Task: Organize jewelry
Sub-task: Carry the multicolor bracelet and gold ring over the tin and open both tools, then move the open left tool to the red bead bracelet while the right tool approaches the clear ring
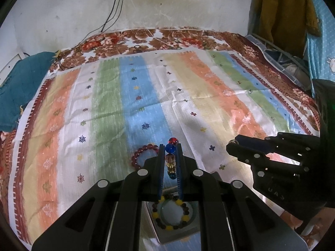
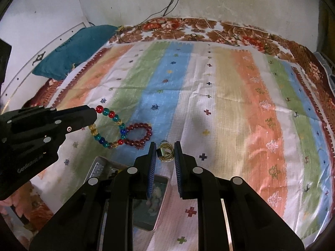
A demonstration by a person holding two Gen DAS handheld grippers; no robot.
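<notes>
My left gripper [image 1: 170,146] is shut on a multicolour bead bracelet [image 1: 170,148], lifted off the striped cloth [image 1: 108,96]. In the right wrist view that bracelet [image 2: 108,128] hangs in a loop from the left gripper [image 2: 95,117]. A dark red bead bracelet [image 2: 139,135] lies flat on the cloth just beyond it, also visible in the left wrist view [image 1: 138,156]. My right gripper [image 2: 166,144] is shut on a gold coiled ring [image 2: 166,151], held above the cloth; it enters the left wrist view from the right [image 1: 231,144].
Under the left gripper an open box [image 1: 194,230] holds a brown and yellow bead bracelet [image 1: 184,217] around a green bangle. Its picture lid [image 2: 150,198] lies below the right gripper. A teal cushion [image 2: 73,48] sits far left; cables [image 1: 113,16] hang on the wall.
</notes>
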